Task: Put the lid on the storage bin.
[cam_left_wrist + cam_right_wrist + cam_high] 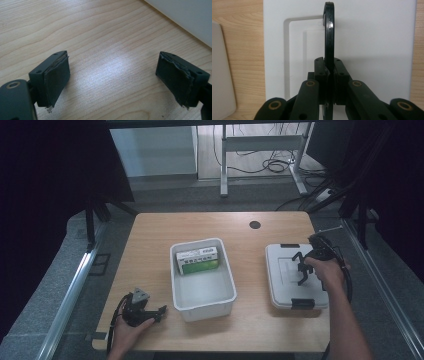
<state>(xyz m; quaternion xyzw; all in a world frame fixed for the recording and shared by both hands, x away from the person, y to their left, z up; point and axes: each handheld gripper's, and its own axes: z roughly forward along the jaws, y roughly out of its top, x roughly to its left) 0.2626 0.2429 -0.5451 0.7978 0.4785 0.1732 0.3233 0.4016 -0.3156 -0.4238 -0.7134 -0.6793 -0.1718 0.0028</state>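
Right gripper view shows the right hand-held gripper (329, 75) clamped on the black handle (329, 30) of the white lid (374, 50) — at the counter's (150, 230) right. Lifting appears in hand; next, carry it left onto the open bin (227, 270) — the left hand-held gripper (112, 77) rests wide, empty.

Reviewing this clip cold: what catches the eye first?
The right gripper is clamped on the black handle of the white lid, right of centre. An open white bin mid-table holds a green-and-white box. The left gripper rests open on the table at near left.
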